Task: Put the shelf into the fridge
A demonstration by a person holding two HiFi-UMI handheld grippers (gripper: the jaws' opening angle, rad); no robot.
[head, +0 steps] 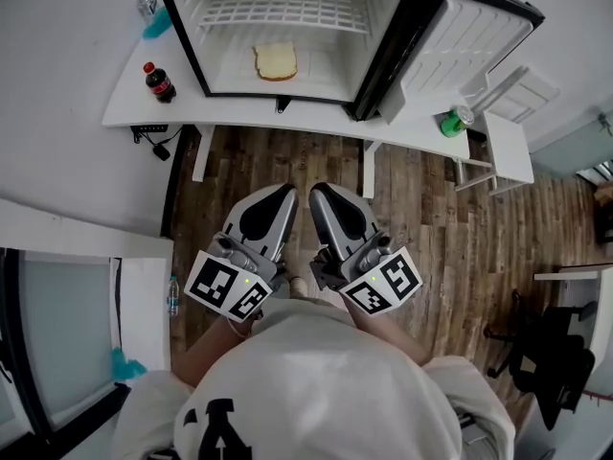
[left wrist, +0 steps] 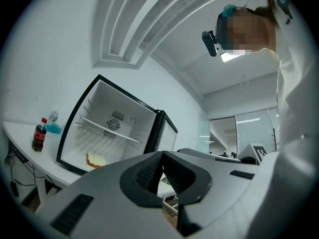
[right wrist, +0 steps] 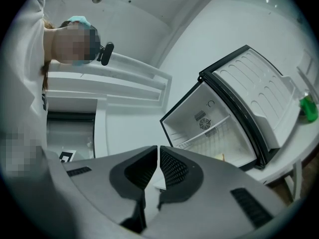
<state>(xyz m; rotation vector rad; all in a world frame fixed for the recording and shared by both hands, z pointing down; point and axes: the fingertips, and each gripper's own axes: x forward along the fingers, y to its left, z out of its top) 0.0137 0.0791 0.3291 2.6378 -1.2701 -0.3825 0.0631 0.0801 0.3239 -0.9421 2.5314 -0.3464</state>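
Looks finished, on this evidence: white wire shelf [head: 287, 10] lying across the upper part of the open, black-framed white mini fridge [head: 192, 8], above a pale slice of bread [head: 275, 61] on the fridge floor. Nothing visibly left to place. Well back from the fridge, over brown wood flooring [head: 431, 228]: grey left gripper [head: 287, 195] and grey right gripper [head: 314, 195], each with jaws pressed together on nothing. Only in the head view, a red-capped cola bottle [head: 159, 82] left of the fridge. In the left gripper view, the shelf edge-on and level before the round fan grille [left wrist: 114, 124] on the fridge's back wall. In the right gripper view, the ribbed inner face of the white fridge door [right wrist: 259, 103].
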